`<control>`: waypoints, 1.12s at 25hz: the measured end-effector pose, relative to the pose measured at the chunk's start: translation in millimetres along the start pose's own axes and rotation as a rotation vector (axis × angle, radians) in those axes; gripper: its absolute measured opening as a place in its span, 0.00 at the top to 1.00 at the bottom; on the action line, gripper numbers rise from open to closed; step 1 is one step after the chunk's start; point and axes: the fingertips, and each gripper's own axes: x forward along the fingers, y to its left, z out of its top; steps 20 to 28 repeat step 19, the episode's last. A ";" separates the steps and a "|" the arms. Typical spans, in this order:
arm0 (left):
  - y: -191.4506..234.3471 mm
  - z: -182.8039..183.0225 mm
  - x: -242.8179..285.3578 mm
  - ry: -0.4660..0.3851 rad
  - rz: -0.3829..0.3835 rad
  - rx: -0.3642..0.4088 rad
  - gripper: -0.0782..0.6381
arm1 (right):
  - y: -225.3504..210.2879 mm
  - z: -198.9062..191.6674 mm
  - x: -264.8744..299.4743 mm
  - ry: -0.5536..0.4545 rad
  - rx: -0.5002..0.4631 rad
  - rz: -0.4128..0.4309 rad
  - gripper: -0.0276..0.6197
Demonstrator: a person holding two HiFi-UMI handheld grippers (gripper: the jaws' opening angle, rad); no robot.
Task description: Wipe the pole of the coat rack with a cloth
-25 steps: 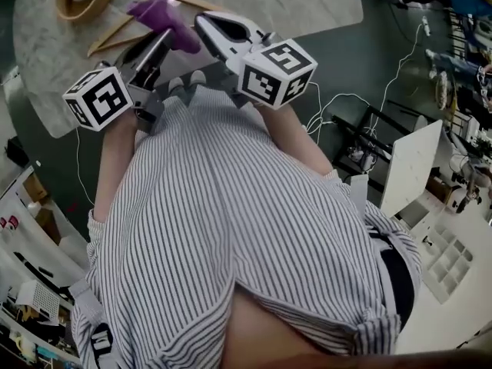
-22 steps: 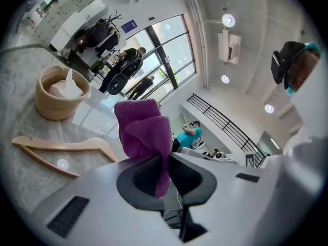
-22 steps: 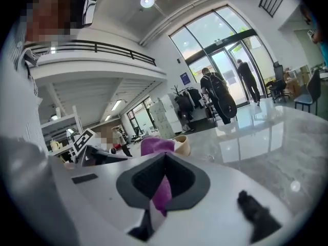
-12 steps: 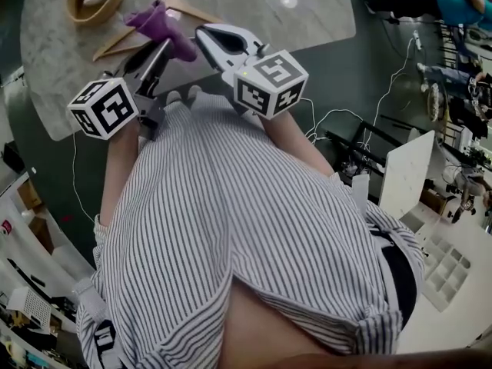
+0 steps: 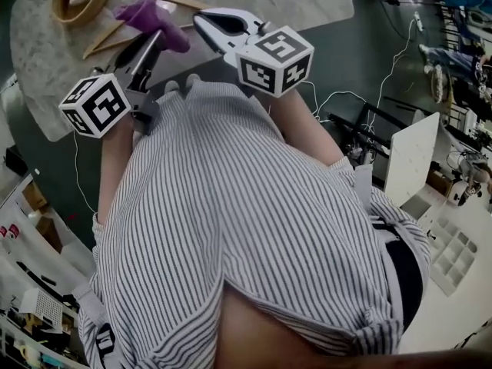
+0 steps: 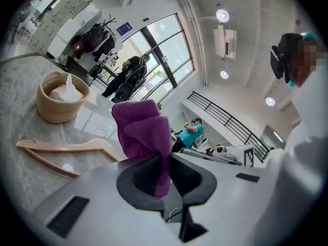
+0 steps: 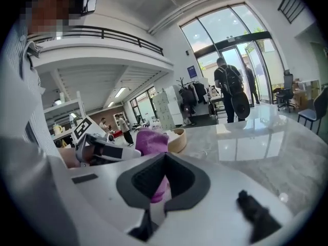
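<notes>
A purple cloth (image 5: 150, 15) is being pinched, bunched, at the tip of the left gripper (image 5: 159, 35) over a marble table (image 5: 307, 6), the right gripper (image 5: 206, 23) is being held just beside it, jaws together and empty, and no coat rack pole is being shown

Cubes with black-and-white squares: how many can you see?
2. One white marker cube sits on the left gripper, which holds the purple cloth, at the head view's left; the other sits on the right gripper beside it. None seems hidden.
</notes>
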 end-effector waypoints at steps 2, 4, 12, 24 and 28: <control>2.6 -1.1 0.3 0.006 0.004 -0.005 0.82 | -4.9 0.1 -0.2 0.022 -0.017 0.016 0.94; 5.5 -3.9 0.5 0.017 0.008 -0.013 0.82 | -7.9 -0.6 0.4 0.042 -0.030 0.032 0.94; -0.1 -13.5 8.7 0.074 -0.013 -0.009 0.82 | -5.2 -15.1 -5.1 0.137 -0.104 0.083 0.94; 4.3 -19.2 5.0 0.094 -0.018 -0.020 0.82 | -1.5 -20.2 -0.1 0.171 -0.143 0.083 0.93; 4.3 -19.2 5.0 0.094 -0.018 -0.020 0.82 | -1.5 -20.2 -0.1 0.171 -0.143 0.083 0.93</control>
